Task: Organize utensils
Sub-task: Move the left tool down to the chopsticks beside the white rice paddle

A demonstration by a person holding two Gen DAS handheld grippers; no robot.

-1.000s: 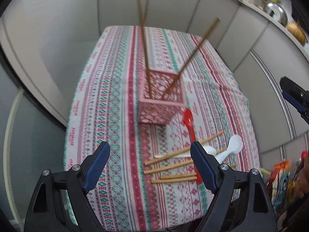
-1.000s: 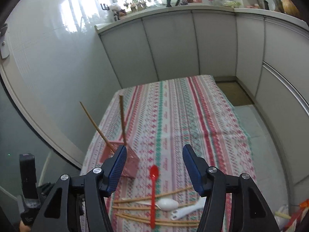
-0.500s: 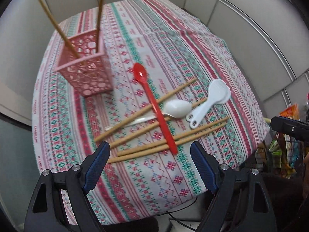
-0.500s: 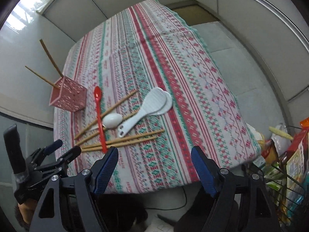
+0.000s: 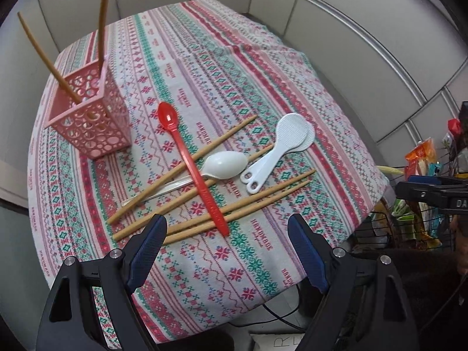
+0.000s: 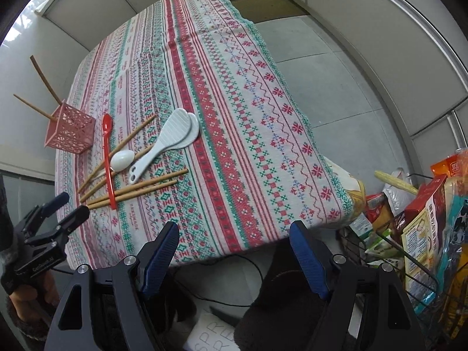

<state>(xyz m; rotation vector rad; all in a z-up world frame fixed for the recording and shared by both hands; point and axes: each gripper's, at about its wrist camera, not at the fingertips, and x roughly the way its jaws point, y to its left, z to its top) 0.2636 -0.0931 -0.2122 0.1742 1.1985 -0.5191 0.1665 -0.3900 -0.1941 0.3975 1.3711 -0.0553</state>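
A pink perforated holder (image 5: 87, 122) stands on the patterned tablecloth (image 5: 234, 73) at the left, with two chopsticks (image 5: 46, 55) leaning in it. To its right lie a red spoon (image 5: 190, 161), a white spoon (image 5: 225, 162), two stacked white rice paddles (image 5: 280, 143) and several loose chopsticks (image 5: 248, 201). My left gripper (image 5: 226, 228) hangs open and empty just above the near ends of those chopsticks. My right gripper (image 6: 234, 231) is open and empty over the table's front edge, right of the pile (image 6: 140, 188). The holder (image 6: 70, 130) shows far left there.
A wire basket of food packets (image 6: 424, 234) stands on the floor right of the table. Pale cabinet doors (image 5: 365, 44) surround the table. A dark cable (image 6: 228, 269) runs under the front edge. The left gripper's black body (image 6: 44, 242) shows at the lower left of the right wrist view.
Both views have tipped from looking across the table to looking down on it. Both grippers came lower and nearer the utensil pile. The right jaws stand wider than a second ago.
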